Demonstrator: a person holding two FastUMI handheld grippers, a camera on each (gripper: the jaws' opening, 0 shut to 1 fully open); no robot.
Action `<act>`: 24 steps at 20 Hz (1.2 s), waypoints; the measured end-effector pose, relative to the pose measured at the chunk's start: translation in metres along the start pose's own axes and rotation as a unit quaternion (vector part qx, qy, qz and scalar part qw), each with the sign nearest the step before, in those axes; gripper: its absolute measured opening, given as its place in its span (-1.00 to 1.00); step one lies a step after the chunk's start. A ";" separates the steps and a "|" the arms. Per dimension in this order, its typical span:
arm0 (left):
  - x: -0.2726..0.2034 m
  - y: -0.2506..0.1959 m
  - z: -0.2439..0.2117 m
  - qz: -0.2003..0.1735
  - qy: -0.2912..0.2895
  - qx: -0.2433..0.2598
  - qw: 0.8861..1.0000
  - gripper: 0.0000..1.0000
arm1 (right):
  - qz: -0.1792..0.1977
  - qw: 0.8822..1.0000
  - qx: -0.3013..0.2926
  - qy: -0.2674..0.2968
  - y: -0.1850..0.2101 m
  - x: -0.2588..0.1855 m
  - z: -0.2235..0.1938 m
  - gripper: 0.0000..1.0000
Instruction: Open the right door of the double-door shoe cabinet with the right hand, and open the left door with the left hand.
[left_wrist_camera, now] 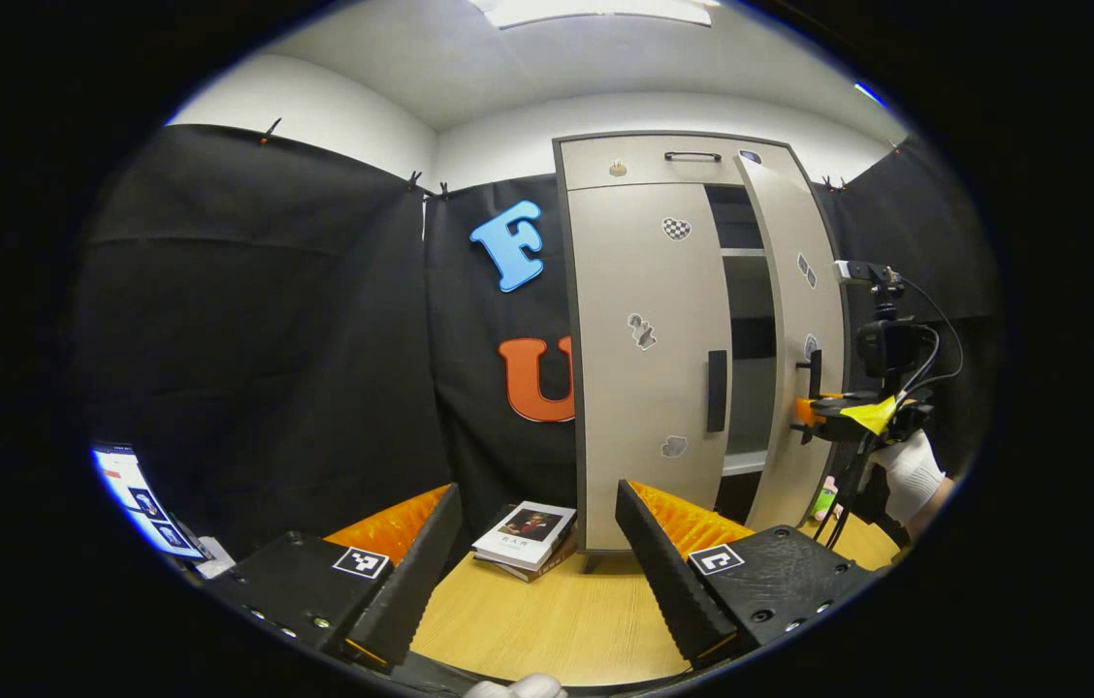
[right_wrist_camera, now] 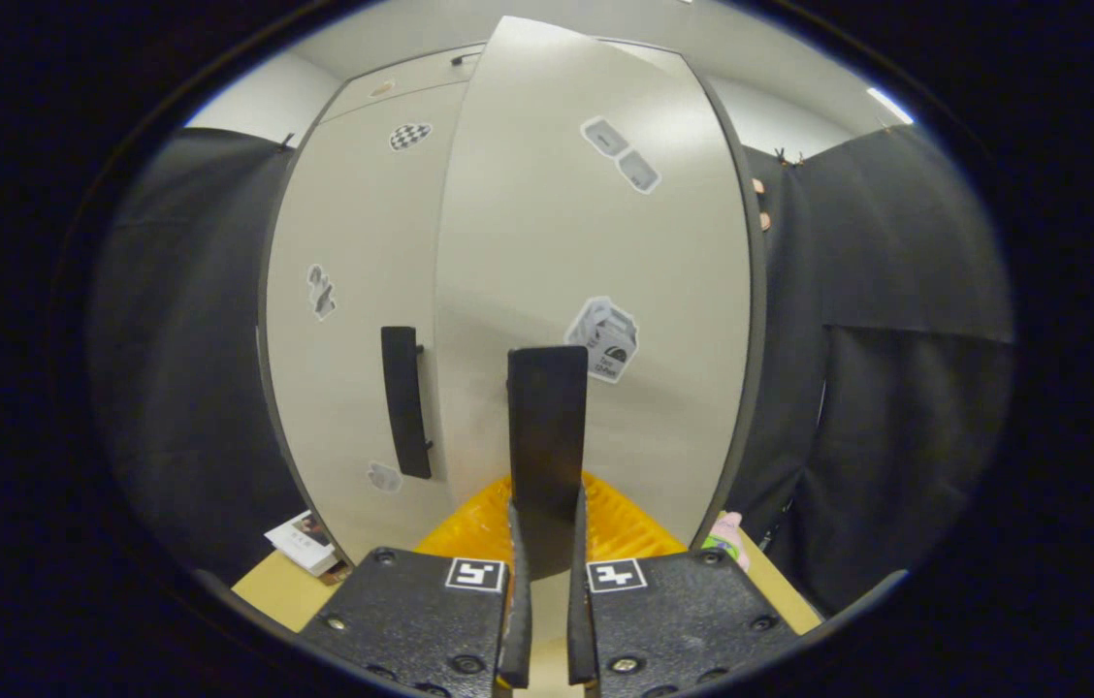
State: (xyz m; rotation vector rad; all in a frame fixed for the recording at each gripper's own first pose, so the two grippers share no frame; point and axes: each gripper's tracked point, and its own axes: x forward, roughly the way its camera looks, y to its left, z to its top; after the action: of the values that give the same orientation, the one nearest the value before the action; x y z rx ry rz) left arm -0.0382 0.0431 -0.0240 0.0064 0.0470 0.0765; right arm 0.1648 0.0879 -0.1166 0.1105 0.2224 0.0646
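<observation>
right gripper [right_wrist_camera: 547, 543]: fingers pinched together on the right door's handle [right_wrist_camera: 547, 436], the dark vertical bar running up between them. Looks like a solid grip, though only a narrow edge of each finger shows.
left gripper [left_wrist_camera: 537, 572]: fingers spread wide apart, holding nothing, hanging over the worktop [left_wrist_camera: 557, 620] well short of the cabinet.
right door [right_wrist_camera: 595, 291]: swung partway out, dark shelves showing in the gap in the left gripper view.
left door [left_wrist_camera: 644, 359]: shut, handle [left_wrist_camera: 718, 391] untouched near its inner edge.
slip risk: pulling straight back instead of following the hinge arc would probably drag the handle out of the pinch, or twist the bar between the fingers.
tip risk: tall, narrow shoe cabinet [left_wrist_camera: 692, 160] standing on the worktop, so a hard yank might rock or slide it.
collision risk: books [left_wrist_camera: 526, 536] lying just beside the cabinet's left foot, likely under the left door's swing or the left gripper's approach.
small bottle [right_wrist_camera: 727, 535]: by the right corner, close to the open door's bottom edge.
surface: pale wood-grain, smooth, little to stop sliding.
room: black cloth walls clipped up, white ceiling with a light panel.
</observation>
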 end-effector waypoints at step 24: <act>-0.020 -0.114 0.013 -0.041 -0.007 -0.002 0.999 0.92 | 0.011 1.000 -0.025 0.008 -0.142 -0.068 -0.008 -0.92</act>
State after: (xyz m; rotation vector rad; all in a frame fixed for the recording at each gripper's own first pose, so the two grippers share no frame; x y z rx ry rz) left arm -0.0489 -0.0723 -0.0108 0.0019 0.0321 -0.0057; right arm 0.1038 -0.0577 -0.1260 0.0635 0.2349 0.0922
